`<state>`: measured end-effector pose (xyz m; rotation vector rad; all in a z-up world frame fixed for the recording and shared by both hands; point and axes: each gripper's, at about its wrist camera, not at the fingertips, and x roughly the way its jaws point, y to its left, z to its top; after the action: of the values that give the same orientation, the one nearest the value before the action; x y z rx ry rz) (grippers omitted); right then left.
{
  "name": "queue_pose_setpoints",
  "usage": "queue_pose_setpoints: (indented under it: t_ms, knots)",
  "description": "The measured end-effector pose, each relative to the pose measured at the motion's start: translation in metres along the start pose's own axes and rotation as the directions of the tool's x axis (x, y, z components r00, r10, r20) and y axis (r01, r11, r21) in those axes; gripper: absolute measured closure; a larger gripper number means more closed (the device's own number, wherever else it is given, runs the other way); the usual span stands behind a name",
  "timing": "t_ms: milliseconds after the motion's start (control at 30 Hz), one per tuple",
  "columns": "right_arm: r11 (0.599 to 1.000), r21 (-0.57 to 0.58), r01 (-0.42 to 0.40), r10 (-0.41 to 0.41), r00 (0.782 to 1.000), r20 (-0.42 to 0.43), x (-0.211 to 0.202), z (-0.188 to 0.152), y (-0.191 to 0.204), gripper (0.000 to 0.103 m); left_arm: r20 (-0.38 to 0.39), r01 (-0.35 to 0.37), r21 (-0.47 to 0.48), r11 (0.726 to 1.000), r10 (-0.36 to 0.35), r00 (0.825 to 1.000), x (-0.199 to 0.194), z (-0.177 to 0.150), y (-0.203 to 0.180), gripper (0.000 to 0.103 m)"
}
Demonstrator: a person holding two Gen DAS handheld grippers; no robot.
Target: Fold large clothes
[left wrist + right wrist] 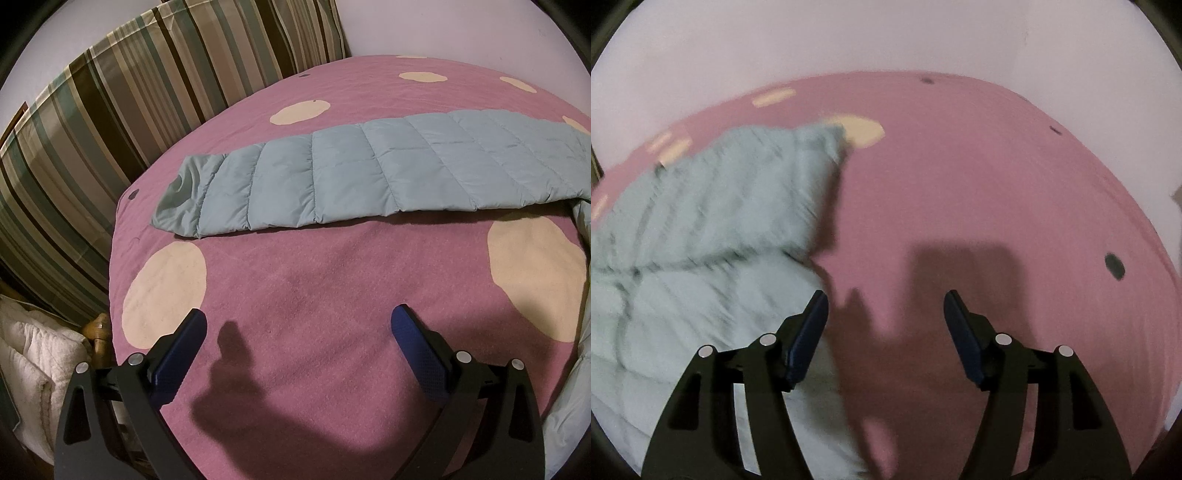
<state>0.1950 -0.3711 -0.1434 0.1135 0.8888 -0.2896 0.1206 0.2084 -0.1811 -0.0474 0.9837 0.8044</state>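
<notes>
A light blue quilted jacket lies on a pink bedspread with cream dots. In the left wrist view one long sleeve stretches flat across the bed, its cuff at the left. My left gripper hovers open above bare bedspread, well short of the sleeve, nothing between its fingers. The right wrist view is blurred by motion: the jacket's body fills the left side, a folded part lying over it. My right gripper is open above the pink bedspread, just right of the jacket's edge, holding nothing.
A striped curtain or headboard cover rises behind the bed's left edge. White folded bedding and a wooden bedpost knob sit at the lower left. A pale wall backs the bed. Dark spots mark the spread.
</notes>
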Motion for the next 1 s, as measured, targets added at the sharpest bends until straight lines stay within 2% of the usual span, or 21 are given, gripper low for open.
queue_pose_setpoints:
  t_ms: [167, 233, 300, 333, 433, 567, 767, 1000]
  knots:
    - [0.995, -0.025, -0.094, 0.094, 0.995, 0.03, -0.006, 0.031, 0.039, 0.04, -0.002, 0.005, -0.004, 1.0, -0.005, 1.0, 0.0, 0.0, -0.001, 0.004]
    - [0.993, -0.051, -0.108, 0.11, 0.993, 0.039, 0.0, 0.037, 0.057, 0.04, -0.002, 0.008, -0.006, 1.0, -0.008, 1.0, 0.0, 0.0, 0.0, 0.004]
    - [0.99, -0.075, -0.119, 0.12, 0.993, 0.011, 0.014, 0.038, 0.073, 0.05, -0.003, 0.009, -0.006, 1.0, -0.009, 1.0, 0.0, 0.0, -0.001, 0.004]
    - [0.989, -0.078, -0.124, 0.123, 0.992, -0.011, 0.022, 0.038, 0.078, 0.05, -0.002, 0.009, -0.006, 1.0, -0.009, 1.0, 0.0, 0.0, -0.001, 0.004]
    - [0.991, -0.088, -0.101, 0.097, 0.994, -0.053, 0.044, 0.032, 0.088, 0.05, -0.004, 0.011, -0.008, 1.0, -0.011, 1.0, 0.0, 0.0, -0.001, 0.004]
    - [0.992, -0.104, -0.074, 0.068, 0.996, -0.062, 0.058, 0.024, 0.093, 0.049, -0.005, 0.012, -0.009, 1.0, -0.012, 1.0, 0.0, 0.0, 0.0, 0.004]
    - [0.989, -0.145, -0.015, 0.011, 1.0, -0.028, 0.063, 0.016, 0.103, 0.046, -0.009, 0.028, -0.021, 0.999, -0.028, 1.0, 0.0, -0.001, 0.0, 0.004]
    - [0.989, -0.149, 0.004, -0.007, 1.0, -0.017, 0.064, 0.017, 0.102, 0.041, -0.015, 0.055, -0.044, 0.998, -0.056, 0.998, 0.001, -0.002, 0.003, 0.004]
